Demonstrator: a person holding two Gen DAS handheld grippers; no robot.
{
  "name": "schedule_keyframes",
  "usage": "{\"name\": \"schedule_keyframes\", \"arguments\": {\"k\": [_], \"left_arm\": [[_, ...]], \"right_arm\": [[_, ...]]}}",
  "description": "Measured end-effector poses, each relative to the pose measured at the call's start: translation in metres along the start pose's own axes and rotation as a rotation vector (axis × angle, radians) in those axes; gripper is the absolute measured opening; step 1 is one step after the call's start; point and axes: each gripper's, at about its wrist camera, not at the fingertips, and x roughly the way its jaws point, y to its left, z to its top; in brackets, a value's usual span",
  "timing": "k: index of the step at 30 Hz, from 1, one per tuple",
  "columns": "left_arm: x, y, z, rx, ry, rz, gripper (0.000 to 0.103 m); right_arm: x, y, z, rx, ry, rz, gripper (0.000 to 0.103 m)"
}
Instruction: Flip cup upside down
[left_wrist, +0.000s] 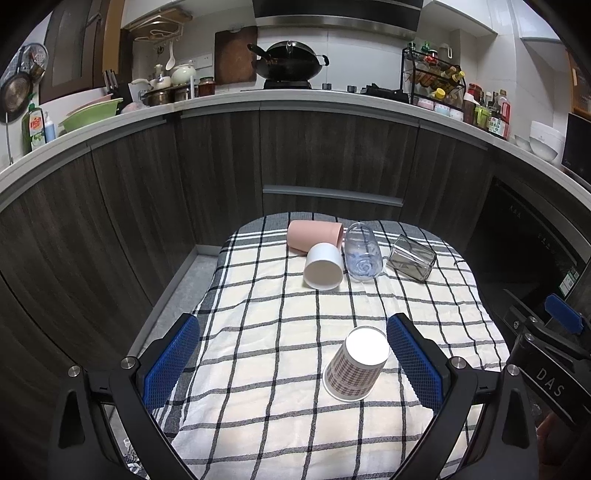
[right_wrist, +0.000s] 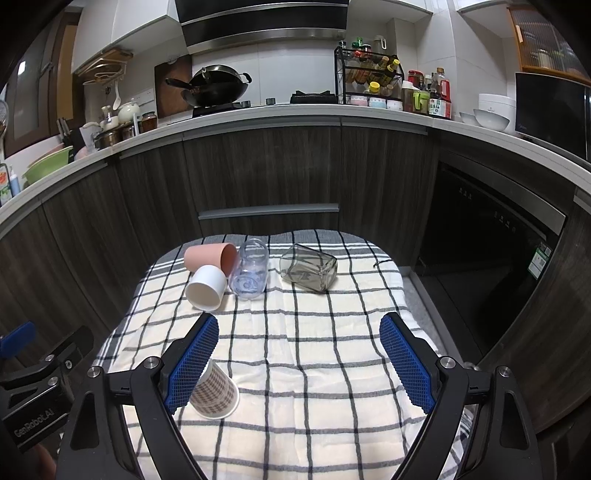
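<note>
While my left gripper (left_wrist: 291, 356) and right gripper (right_wrist: 299, 354) both gape wide, holding nothing, the plaid paper cup (left_wrist: 356, 363) stands upside down on the checked cloth (left_wrist: 258, 295), nearer my left gripper.

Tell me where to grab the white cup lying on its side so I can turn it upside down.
Grip the white cup across its side wall, about halfway along, coming down from above. It lies on the checked cloth with its open mouth toward the cameras. The pink cup and the clear glass crowd its far end and one side, so a low sideways approach looks blocked. Either open gripper would probably do.
</note>
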Motion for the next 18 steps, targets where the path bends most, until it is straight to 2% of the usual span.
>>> {"name": "schedule_keyframes", "arguments": {"k": [12,18], "left_arm": [[0.0072,0.0022,-0.0021,-0.012,0.023,0.031,0.103],[0.0048,0.0006,-0.0035,0.011,0.004,0.051,0.103]], "right_arm": [[0.0029,-0.0024,-0.0010,0.000,0.008,-0.004,0.089],[0.0026,-0.0046,-0.0004,-0.004,0.004,-0.011,0.089]]}}
